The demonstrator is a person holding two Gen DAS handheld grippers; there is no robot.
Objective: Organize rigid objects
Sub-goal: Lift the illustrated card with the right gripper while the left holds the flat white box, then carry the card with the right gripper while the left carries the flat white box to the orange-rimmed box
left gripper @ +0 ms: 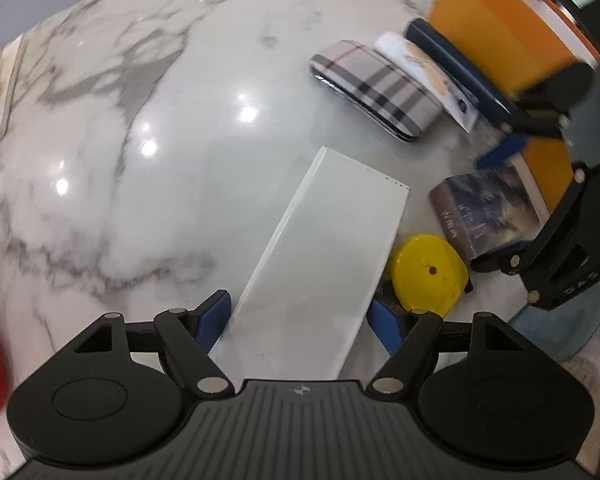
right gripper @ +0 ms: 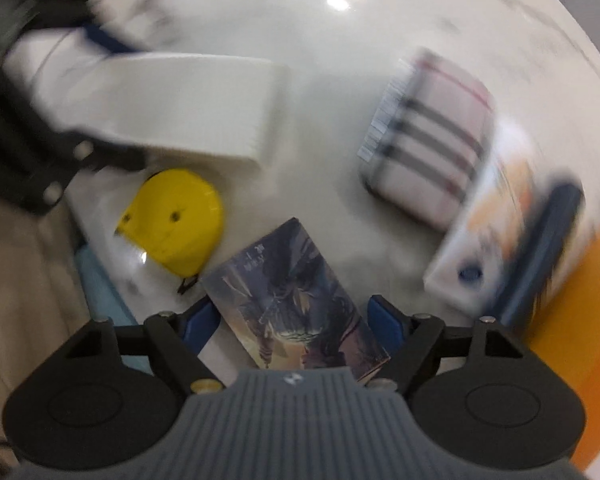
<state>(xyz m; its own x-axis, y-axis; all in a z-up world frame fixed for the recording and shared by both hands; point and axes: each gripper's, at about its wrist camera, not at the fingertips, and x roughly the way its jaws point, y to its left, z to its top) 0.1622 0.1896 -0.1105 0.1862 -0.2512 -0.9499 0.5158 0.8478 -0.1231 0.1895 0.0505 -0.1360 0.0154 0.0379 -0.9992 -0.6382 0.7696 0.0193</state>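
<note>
Left gripper [left gripper: 300, 312] fingers clamped on white box [left gripper: 324, 248]. Right gripper [right gripper: 292, 316] fingers apart, straddling dark picture box [right gripper: 296, 300], unpressed. Yellow disc [right gripper: 176, 220] at 10 o'clock. Next: close squarely, lift toward row at 2 o'clock.

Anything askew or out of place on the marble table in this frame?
Nothing spilled or damaged. The row by the orange box leans: plaid case, white case and dark blue case overlap like tipped dominoes. The white box and picture box lie skewed.
</note>
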